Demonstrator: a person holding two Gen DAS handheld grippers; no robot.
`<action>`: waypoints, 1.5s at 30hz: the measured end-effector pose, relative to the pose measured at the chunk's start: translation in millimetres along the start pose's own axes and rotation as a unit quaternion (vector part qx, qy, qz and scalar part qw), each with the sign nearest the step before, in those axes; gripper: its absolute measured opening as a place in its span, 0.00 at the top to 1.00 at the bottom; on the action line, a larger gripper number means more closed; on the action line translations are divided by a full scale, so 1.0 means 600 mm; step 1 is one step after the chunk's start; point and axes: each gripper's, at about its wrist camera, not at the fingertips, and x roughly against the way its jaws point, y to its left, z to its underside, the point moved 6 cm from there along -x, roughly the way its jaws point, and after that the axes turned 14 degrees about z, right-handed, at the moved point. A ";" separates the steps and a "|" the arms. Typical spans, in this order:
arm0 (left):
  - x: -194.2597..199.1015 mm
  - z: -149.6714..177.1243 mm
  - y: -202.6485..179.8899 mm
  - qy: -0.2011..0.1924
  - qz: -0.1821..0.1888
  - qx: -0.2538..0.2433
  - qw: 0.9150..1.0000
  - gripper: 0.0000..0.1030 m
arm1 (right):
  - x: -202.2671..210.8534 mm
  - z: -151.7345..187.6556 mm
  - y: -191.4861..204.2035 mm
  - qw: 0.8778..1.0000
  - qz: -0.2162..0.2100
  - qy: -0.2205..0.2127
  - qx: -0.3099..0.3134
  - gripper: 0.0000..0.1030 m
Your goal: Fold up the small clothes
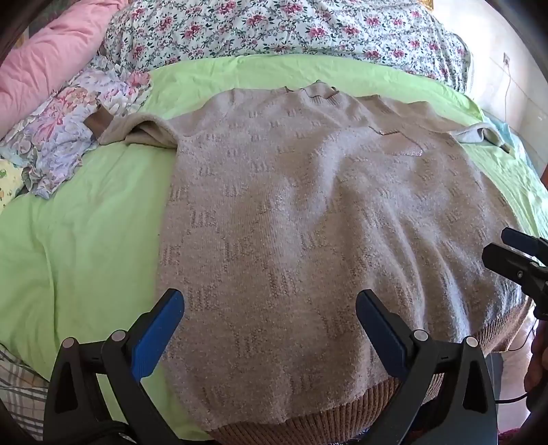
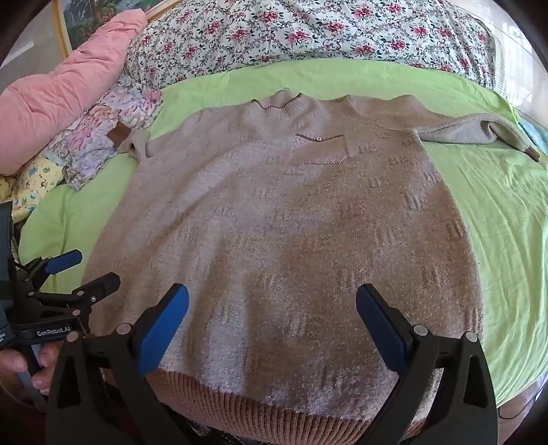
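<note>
- Sweater (image 1: 308,222) lies flat on green sheet (image 1: 85,239), hem nearest both grippers, sleeves spread outward.
- Left gripper (image 1: 270,325): fingers apart, holding nothing, above hem.
- Right gripper (image 2: 272,321): fingers apart, holding nothing, above hem.
- Floral quilt (image 2: 308,30) beyond collar.

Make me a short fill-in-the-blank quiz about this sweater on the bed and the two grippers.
1. The beige knit sweater lies spread flat on a ____ bedsheet.
2. Both the left gripper and the right gripper have their jaws ____.
3. The sweater's ribbed hem lies at the end ____ to the grippers.
4. Beside the floral quilt sits a ____ pillow.

Missing words: green; open; nearest; pink
</note>
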 end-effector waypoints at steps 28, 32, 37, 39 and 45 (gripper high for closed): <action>0.002 -0.005 -0.004 -0.005 -0.003 -0.002 1.000 0.02 | -0.035 0.016 0.003 1.000 -0.018 -0.009 -0.015 0.05; 0.002 -0.004 -0.004 -0.003 -0.001 0.000 1.000 0.02 | -0.035 0.016 0.005 1.000 -0.018 -0.009 -0.015 0.05; 0.002 -0.004 -0.004 -0.004 0.000 0.001 1.000 0.02 | -0.035 0.014 0.004 1.000 -0.020 -0.010 -0.017 0.05; 0.002 -0.004 -0.004 -0.001 0.004 0.004 1.000 0.02 | -0.034 0.013 0.004 1.000 -0.021 -0.012 -0.020 0.05; -0.002 -0.002 -0.004 0.011 0.009 0.011 1.000 0.02 | -0.032 0.013 -0.009 0.999 -0.027 -0.013 -0.033 0.05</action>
